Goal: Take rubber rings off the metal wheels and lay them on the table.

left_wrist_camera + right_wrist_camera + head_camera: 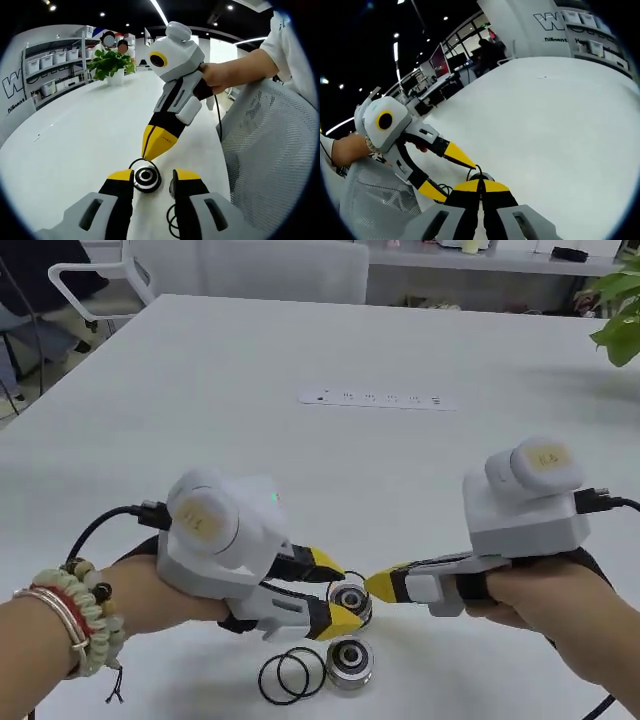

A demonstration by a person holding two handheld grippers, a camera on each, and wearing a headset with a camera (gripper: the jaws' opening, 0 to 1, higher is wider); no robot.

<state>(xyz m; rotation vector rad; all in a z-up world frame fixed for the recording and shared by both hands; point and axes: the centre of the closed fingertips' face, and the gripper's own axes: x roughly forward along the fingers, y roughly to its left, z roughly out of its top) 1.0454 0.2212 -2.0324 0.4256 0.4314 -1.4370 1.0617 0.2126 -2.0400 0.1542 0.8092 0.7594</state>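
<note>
While the left gripper has its jaws spread around a metal wheel on the tabletop, right gripper jaws pressed together pinching its rubber ring, second wheel and two loose rings just beside.

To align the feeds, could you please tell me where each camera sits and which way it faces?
Head view: on the headset, looking down at the table; both forearms, left gripper and right gripper show.
Left gripper view: on the left gripper, facing the right one across a metal wheel; own jaws open.
Right gripper view: on the right gripper, facing back; own jaws shut.
Shared: the gripper views face each other.
</note>
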